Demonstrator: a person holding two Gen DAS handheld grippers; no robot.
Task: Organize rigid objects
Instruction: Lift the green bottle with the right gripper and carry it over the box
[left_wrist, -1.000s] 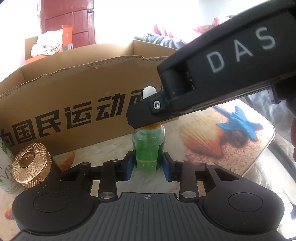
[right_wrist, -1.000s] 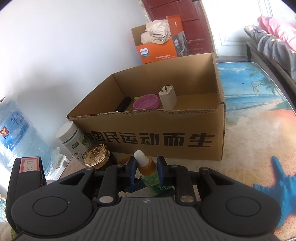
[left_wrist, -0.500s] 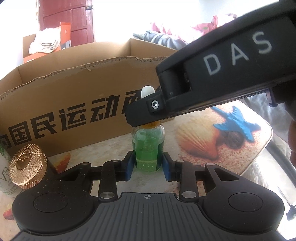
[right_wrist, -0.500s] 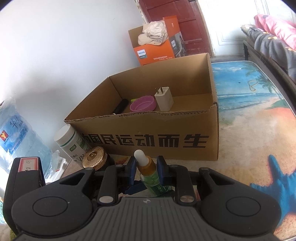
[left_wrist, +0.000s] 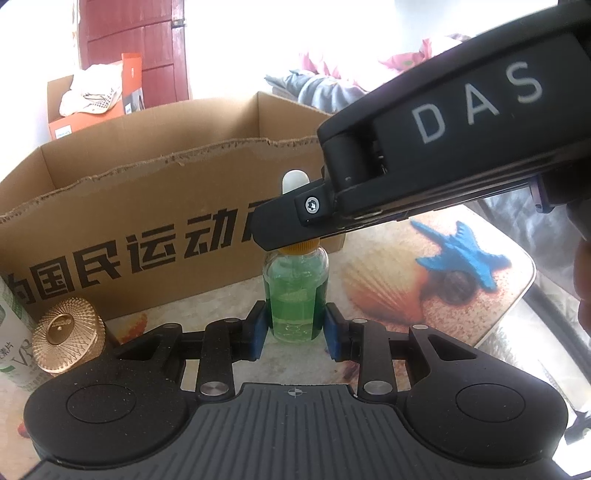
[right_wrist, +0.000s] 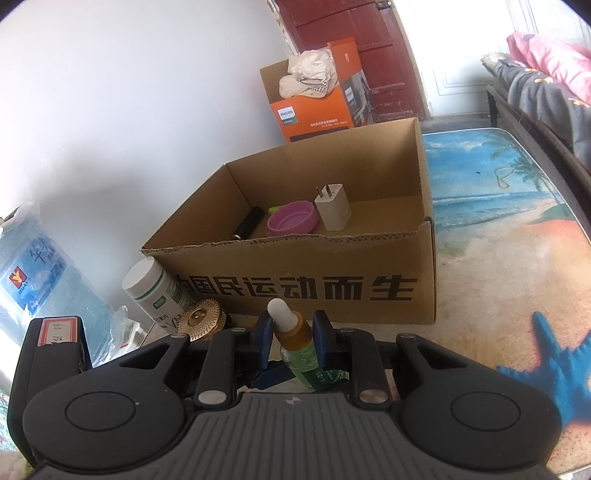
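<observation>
A small dropper bottle (left_wrist: 295, 291) of green liquid, with an orange collar and a white rubber bulb, stands upright in front of the cardboard box (left_wrist: 147, 206). My left gripper (left_wrist: 295, 328) is shut on its glass body, blue pads on both sides. My right gripper (right_wrist: 293, 334) is shut on the orange collar of the bottle (right_wrist: 295, 336), just below the bulb. In the left wrist view the right gripper's black finger (left_wrist: 280, 225) crosses the bottle's neck and hides the collar.
The open box (right_wrist: 332, 288) holds a white charger (right_wrist: 332, 206), a purple bowl (right_wrist: 293, 221) and a black cylinder (right_wrist: 249, 223). A gold ridged lid (right_wrist: 201, 319) and a white pill bottle (right_wrist: 155, 291) stand left of the dropper. A water jug (right_wrist: 37, 273) is further left.
Both grippers keep their hold on the dropper bottle. The views shift only slightly; nothing else has moved.
</observation>
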